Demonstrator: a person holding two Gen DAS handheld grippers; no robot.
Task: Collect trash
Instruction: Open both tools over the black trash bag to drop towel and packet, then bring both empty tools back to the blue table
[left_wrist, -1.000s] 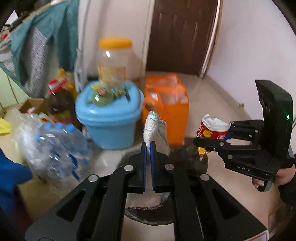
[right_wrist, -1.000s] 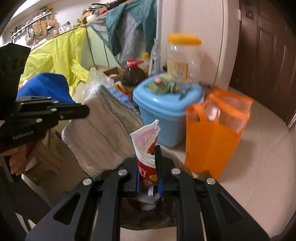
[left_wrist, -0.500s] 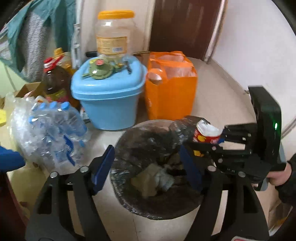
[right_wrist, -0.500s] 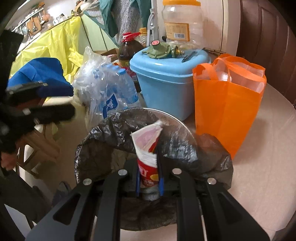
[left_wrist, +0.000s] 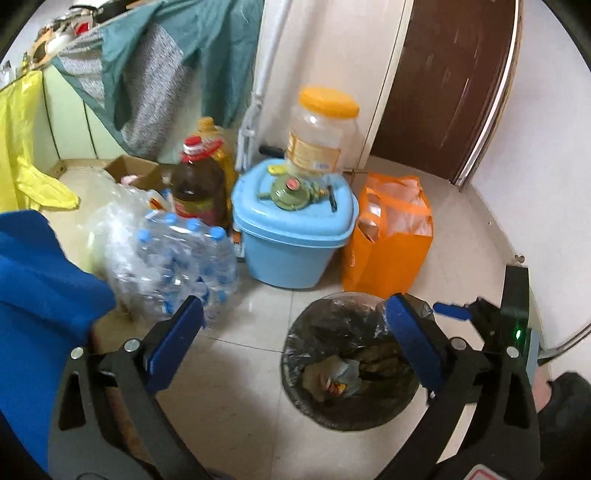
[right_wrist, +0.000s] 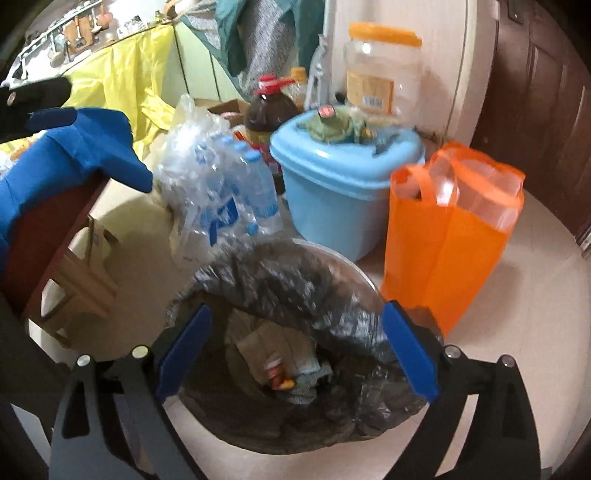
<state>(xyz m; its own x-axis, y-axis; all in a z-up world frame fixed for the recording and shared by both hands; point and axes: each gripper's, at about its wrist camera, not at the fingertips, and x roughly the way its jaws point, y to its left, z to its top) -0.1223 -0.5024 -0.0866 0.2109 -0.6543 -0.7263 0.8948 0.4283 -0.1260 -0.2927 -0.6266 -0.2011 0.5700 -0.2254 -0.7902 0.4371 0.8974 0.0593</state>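
Pale tiled floor (left_wrist: 255, 369) in the corner of a cluttered room, bounded by a cream wall and a dark brown door (left_wrist: 443, 92). Against the wall stand a blue lidded tub (left_wrist: 291, 240), an orange bag (left_wrist: 388, 243), a shrink-wrapped pack of water bottles (left_wrist: 177, 251) and a dark oil bottle (left_wrist: 197, 184). Nearer the cameras stands the trash bin (left_wrist: 351, 362), lined with a black bag; crumpled trash (right_wrist: 280, 365), including a red-and-white wrapper, lies at its bottom. The left gripper (left_wrist: 295, 343) hangs above the bin's near rim with jaws spread wide, empty. The right gripper (right_wrist: 295, 343) sits directly over the bin mouth, likewise wide open and holding nothing. The drop-off step appears complete. The next move probably calls for turning both grippers away from the bin to locate further trash; none is evident on the visible floor.
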